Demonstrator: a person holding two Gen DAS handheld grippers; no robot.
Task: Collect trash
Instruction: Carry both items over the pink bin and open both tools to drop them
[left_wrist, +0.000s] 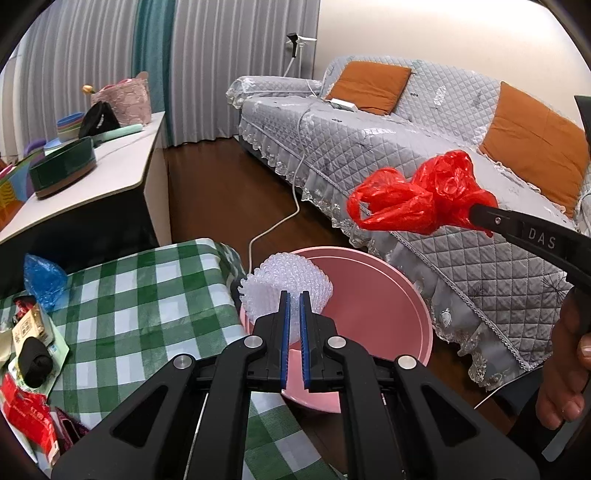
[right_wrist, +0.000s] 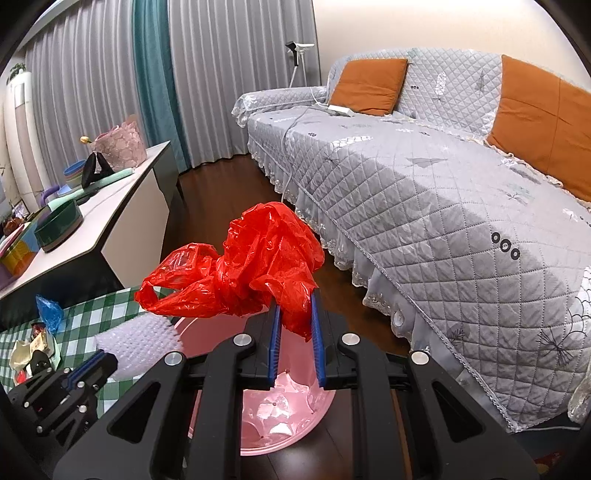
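At lower centre, the left tool (left_wrist: 294, 295) pinches a clear bubble-wrap wad (left_wrist: 286, 286) above the round pink plastic basin (left_wrist: 373, 295); the right tool (right_wrist: 295, 306) clamps a crumpled red plastic bag (right_wrist: 243, 266).

Right gripper (right_wrist: 295, 295) clamped on crumpled red plastic bag (right_wrist: 236, 262), held above pink bin (right_wrist: 280, 417) on dark wood floor. Left gripper (right_wrist: 88, 363) at lower left, nipping white bubble wrap (right_wrist: 136, 339) just beside bin rim. Green checked bench (right_wrist: 92, 314) at left with blue bag (right_wrist: 50, 308) and mixed litter. Grey quilted sofa (right_wrist: 424, 221) at right.
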